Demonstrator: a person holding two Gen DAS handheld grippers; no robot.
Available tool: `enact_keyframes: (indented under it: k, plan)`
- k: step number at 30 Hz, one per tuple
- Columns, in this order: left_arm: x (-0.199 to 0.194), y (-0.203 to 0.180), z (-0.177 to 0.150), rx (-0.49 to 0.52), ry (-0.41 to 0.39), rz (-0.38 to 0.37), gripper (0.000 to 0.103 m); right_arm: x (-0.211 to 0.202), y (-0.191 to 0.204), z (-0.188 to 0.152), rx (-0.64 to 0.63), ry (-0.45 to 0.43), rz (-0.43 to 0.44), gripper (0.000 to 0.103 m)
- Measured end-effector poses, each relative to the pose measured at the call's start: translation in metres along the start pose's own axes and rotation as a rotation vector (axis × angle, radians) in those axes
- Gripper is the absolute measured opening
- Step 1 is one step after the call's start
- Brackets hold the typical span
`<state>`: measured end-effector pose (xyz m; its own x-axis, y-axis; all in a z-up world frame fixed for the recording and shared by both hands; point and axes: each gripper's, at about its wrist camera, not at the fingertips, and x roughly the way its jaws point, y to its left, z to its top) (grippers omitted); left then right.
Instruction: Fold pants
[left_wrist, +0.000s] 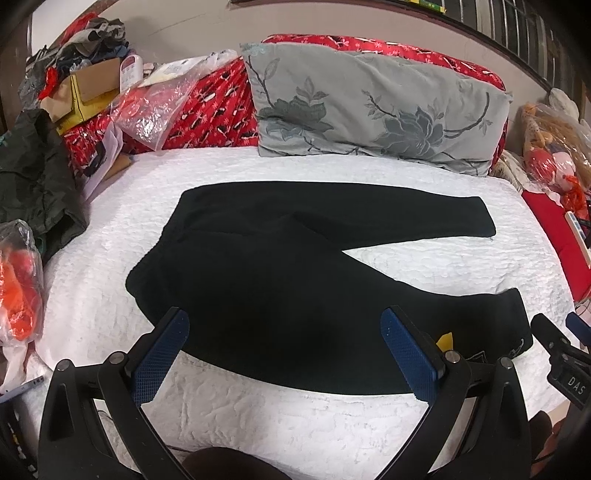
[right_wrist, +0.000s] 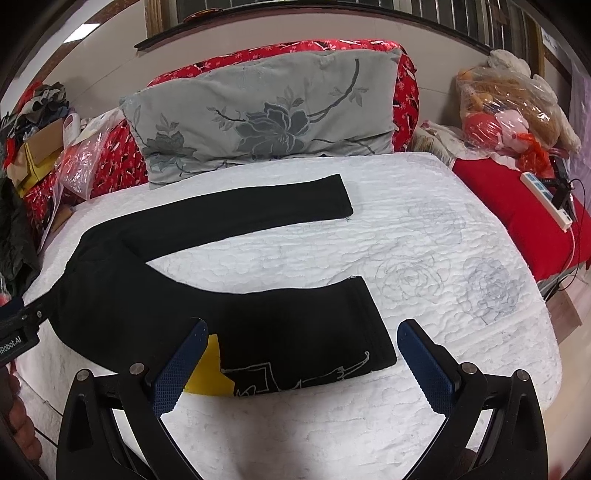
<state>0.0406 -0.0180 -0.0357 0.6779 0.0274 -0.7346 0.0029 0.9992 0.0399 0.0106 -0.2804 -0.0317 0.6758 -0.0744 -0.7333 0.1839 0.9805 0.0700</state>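
While the pants (left_wrist: 280, 280) lie flat, both grippers (left_wrist: 284, 354) (right_wrist: 301, 363) hover spread, grasping nothing.

Black pants (left_wrist: 280, 295) are laid flat and unfolded on the white bed (left_wrist: 295, 424), legs spread apart; a yellow-and-white print is seen near one hem.

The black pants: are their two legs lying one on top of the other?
No, the pants lie spread, a wedge of white bedspread showing between the legs.

Matt black cloth pants (left_wrist: 280, 280), quilted bedspread (left_wrist: 295, 424)
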Motion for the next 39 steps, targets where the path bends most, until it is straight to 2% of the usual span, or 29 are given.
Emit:
enact_keyframes:
  k: [4, 7, 9, 12, 17, 20, 23, 25, 33, 39]
  plan:
    - [0.01, 0.0, 0.008, -0.002, 0.024, 0.001, 0.103, 0.005, -0.001, 0.005, 0.004, 0.004, 0.011, 0.103]
    - [0.025, 0.008, 0.024, -0.023, 0.093, 0.0, 0.103, 0.013, -0.004, 0.017, 0.005, 0.015, 0.027, 0.103]
    - [0.038, 0.017, 0.038, -0.035, 0.138, -0.009, 0.103, 0.02, -0.013, 0.031, 0.03, 0.022, 0.07, 0.103]
    - [0.064, 0.044, 0.072, -0.077, 0.214, -0.036, 0.103, 0.041, -0.036, 0.063, 0.084, 0.047, 0.121, 0.103]
    - [0.108, 0.093, 0.128, -0.124, 0.288, -0.047, 0.103, 0.098, -0.06, 0.119, 0.1, 0.117, 0.108, 0.103]
    - [0.146, 0.128, 0.153, -0.175, 0.391, -0.077, 0.103, 0.135, -0.062, 0.143, 0.082, 0.162, 0.102, 0.103]
    - [0.176, 0.157, 0.16, -0.291, 0.47, -0.148, 0.103, 0.169, -0.066, 0.159, 0.078, 0.205, 0.117, 0.103]
    - [0.19, 0.165, 0.161, -0.329, 0.494, -0.169, 0.103, 0.188, -0.068, 0.167, 0.083, 0.226, 0.132, 0.103]
    - [0.24, 0.165, 0.166, -0.312, 0.544, -0.147, 0.103, 0.24, -0.068, 0.182, 0.061, 0.296, 0.172, 0.103]
    - [0.269, 0.165, 0.167, -0.328, 0.567, -0.179, 0.103, 0.269, -0.072, 0.183, 0.077, 0.355, 0.255, 0.098]
